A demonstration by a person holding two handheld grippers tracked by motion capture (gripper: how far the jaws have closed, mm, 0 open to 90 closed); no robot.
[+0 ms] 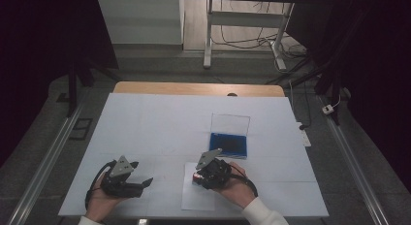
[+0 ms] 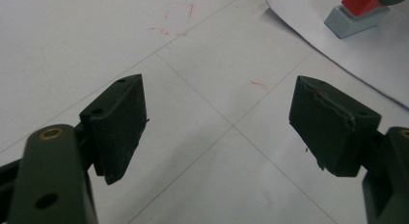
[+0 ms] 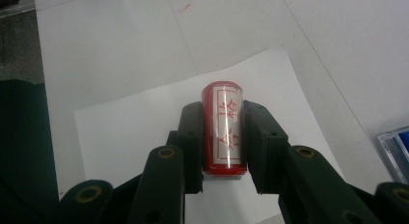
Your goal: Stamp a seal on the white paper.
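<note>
Jaws first: in the high view the right gripper (image 1: pixel 200 177) is closed on a small red stamp (image 1: pixel 196 177) over a sheet of paper (image 1: pixel 196 198) near the front edge of the table (image 1: pixel 145 123). The left gripper (image 1: pixel 145 182) rests well apart to the left, its jaws spread with nothing between them. An open blue ink pad (image 1: pixel 229 143) sits just beyond the right gripper.

In the left gripper view, the left gripper (image 2: pixel 217 120) has its two black jaws standing wide apart over bare white table covering (image 2: pixel 72 40). The stamp (image 2: pixel 359 9) shows at the top right corner, standing on the paper (image 2: pixel 337 55).

In the right gripper view, the right gripper (image 3: pixel 222 132) clamps the stamp (image 3: pixel 223 130) from both sides, pads pressed against its red body. The paper (image 3: pixel 144 122) lies below it, and the ink pad's (image 3: pixel 398 151) corner is at the right edge.
</note>
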